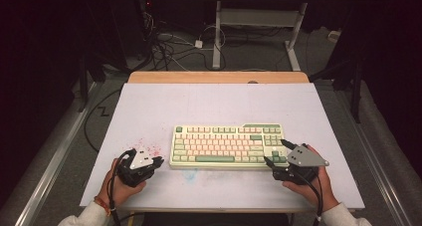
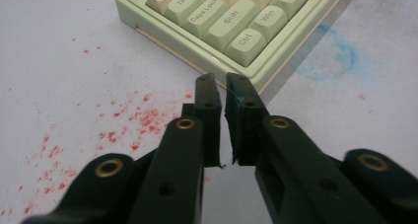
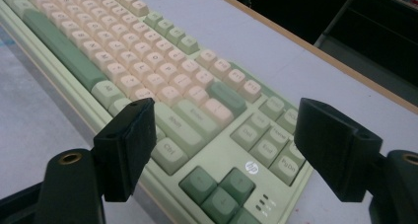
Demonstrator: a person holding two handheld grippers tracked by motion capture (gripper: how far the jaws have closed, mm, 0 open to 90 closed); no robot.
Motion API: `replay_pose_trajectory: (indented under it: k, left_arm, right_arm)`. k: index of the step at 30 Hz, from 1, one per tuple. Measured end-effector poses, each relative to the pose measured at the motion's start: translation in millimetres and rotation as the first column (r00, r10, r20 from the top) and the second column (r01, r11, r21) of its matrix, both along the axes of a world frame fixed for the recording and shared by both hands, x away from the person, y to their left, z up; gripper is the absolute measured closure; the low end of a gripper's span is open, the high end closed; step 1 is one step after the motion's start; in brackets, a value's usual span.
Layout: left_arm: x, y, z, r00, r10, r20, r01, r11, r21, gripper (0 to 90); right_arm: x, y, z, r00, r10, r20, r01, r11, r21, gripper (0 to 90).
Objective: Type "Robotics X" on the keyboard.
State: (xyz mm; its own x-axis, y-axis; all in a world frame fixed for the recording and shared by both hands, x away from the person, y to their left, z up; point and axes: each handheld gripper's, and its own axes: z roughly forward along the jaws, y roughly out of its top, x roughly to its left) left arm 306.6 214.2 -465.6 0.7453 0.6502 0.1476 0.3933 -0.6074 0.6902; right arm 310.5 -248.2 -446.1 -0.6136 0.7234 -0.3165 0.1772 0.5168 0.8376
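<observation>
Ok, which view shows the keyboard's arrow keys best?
The right gripper view: the dark green arrow keys sit close and sharp between the open right gripper. The high view shows the whole keyboard, but that corner lies partly under the gripper. The left gripper view shows the opposite corner, around Ctrl.

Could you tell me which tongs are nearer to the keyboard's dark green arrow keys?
Right. The right tongs hang open over the arrow keys; the left tongs sit shut beside the keyboard's opposite end.
</observation>
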Motion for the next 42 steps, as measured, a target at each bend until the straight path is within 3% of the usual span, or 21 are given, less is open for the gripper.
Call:
replay_pose_trajectory:
  k: [2,10,18,27,42]
  left_arm:
    - [0.3,0.3,2.1,0.9999,-0.007,-0.009,0.007,1.0,0.001,87.6]
    - [6.5,-4.9,12.1,0.9992,-0.033,-0.021,0.034,0.9994,0.003,87.9]
    - [19.5,-26.9,29.1,0.9956,-0.093,-0.015,0.093,0.9957,-0.005,88.0]
    - [39.3,-61.9,36.1,0.9862,-0.164,-0.021,0.164,0.9864,-0.013,87.9]
    - [60.1,-112.7,26.6,0.9635,-0.259,-0.066,0.262,0.9648,0.027,87.9]
  right_arm:
    - [-2.7,-2.2,-2.1,1.0,-0.006,-0.006,0.006,1.0,0.0,24.2]
    - [-9.3,-8.2,-8.6,0.9996,-0.015,-0.022,0.015,1.0,-0.013,24.2]
    - [-8.2,-5.4,-9.9,0.9996,-0.012,-0.026,0.012,1.0,-0.019,24.2]
    - [-8.4,-3.6,-9.6,0.9995,-0.008,-0.03,0.007,1.0,-0.027,24.2]
    - [-7.3,-1.2,-13.0,0.9992,0.008,-0.038,-0.01,0.999,-0.053,24.3]
